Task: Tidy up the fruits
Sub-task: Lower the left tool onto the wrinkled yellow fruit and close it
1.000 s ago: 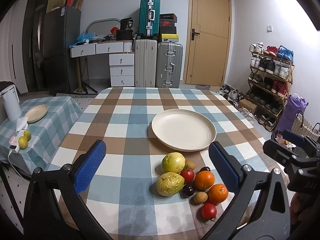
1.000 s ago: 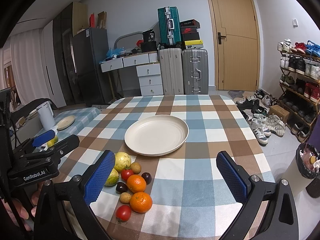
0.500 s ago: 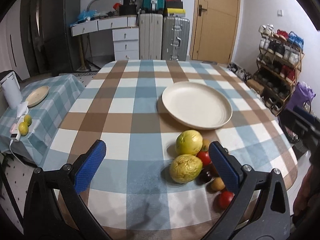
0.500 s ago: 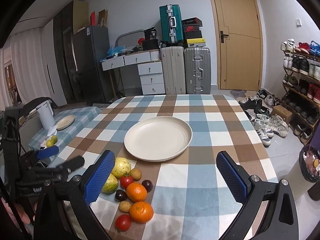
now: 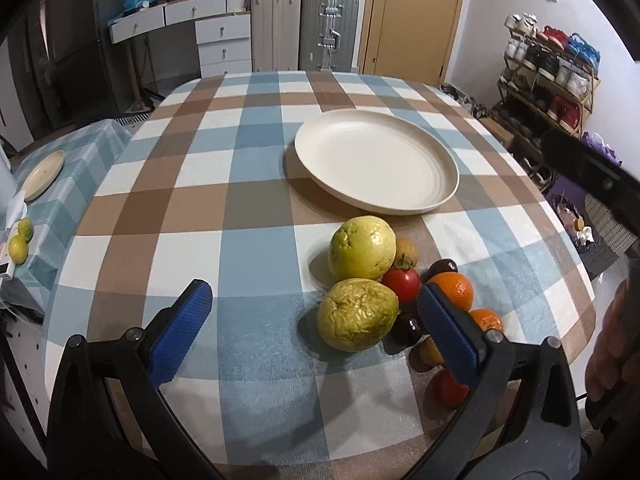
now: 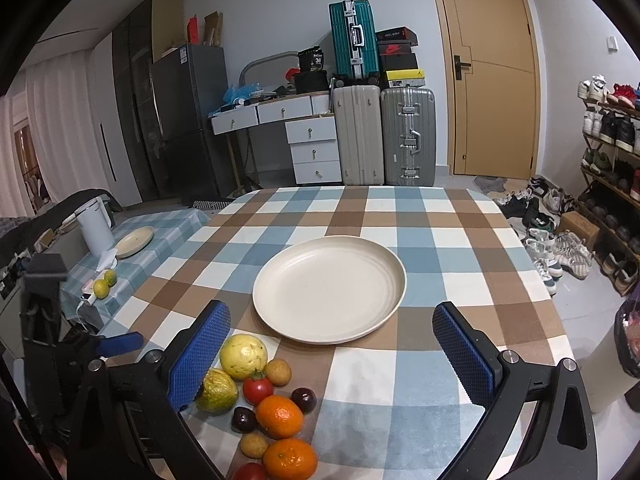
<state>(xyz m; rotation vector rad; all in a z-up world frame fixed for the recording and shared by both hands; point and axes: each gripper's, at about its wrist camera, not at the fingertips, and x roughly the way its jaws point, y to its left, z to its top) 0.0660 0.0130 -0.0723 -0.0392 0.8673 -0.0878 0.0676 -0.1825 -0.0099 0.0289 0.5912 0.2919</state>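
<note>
Left hand-held gripper (image 5: pixel 312 320) nearer the wrinkled guava (image 5: pixel 358 314).

The left gripper's (image 5: pixel 312 326) right finger (image 5: pixel 448 336) hides part of the fruit pile — a tomato (image 5: pixel 450 390) and a small brown fruit (image 5: pixel 430 354) — while another tomato (image 6: pixel 250 472) is cut off.

Three suitcases (image 6: pixel 384 132), shoe rack (image 6: pixel 612 152), white kettle (image 6: pixel 95 226).

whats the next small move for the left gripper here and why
Probably ease the left gripper forward and down around the wrinkled yellow-green fruit. Both grippers are open and hold nothing, the plate is bare, and every fruit sits in a cluster on the tablecloth. That fruit lies nearest, just ahead between the open fingers, on the cluster's outer edge.
</note>
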